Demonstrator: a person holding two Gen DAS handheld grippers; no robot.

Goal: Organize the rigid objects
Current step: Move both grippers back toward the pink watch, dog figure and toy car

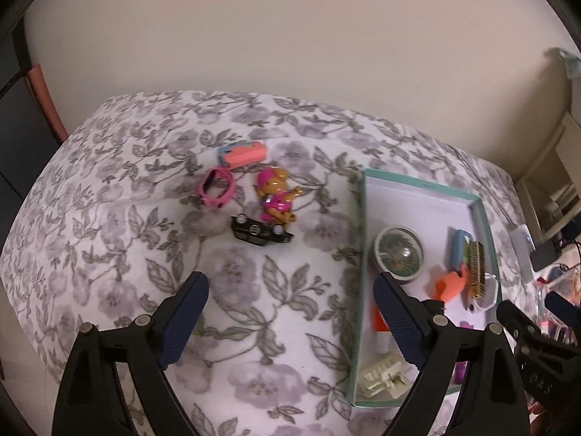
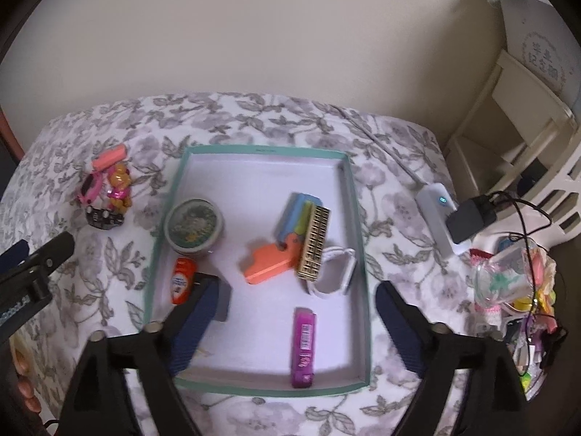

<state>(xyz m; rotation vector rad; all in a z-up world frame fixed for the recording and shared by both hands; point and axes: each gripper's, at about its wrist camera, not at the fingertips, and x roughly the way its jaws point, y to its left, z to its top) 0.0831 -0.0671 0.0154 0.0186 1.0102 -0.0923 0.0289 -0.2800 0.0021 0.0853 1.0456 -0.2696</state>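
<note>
Floral bedspread (image 1: pixel 254 309) under everything, plain wall behind, clutter off to the R side. My left claw (image 1: pixel 290 312) hangs spread wide w/ nothing between the pads, pointing steeply down over bare bedding; right claw (image 2: pixel 294 323) likewise spread and empty, over the teal tray (image 2: pixel 357 239).

Key relation as I read it: the loose items lie ahead of the left claw and slightly to its L, well apart from it, while the tray sits to its R. Left hand is clearly nearer them. Black toy car (image 1: pixel 259 232) is closest, long axis running roughly across my view, so the pads would prob. need to straddle it front-to-back.

Count outside the tray: 4 — 1 black toy car, 1 pup figure (image 1: pixel 277 196) touching it, 1 pink watch (image 1: pixel 216 190), 1 orange block (image 1: pixel 243 154) just behind.

Inside the tray, from the right wrist view: 1 round tin (image 2: pixel 194 225), 1 orange tube (image 2: pixel 182 279), 1 orange toy gun (image 2: pixel 270 261), 1 gold comb (image 2: pixel 315 241), 1 white watch (image 2: pixel 336 272), 1 purple bar (image 2: pixel 303 347); left view adds 1 cream hair clip (image 1: pixel 385 378).
</note>
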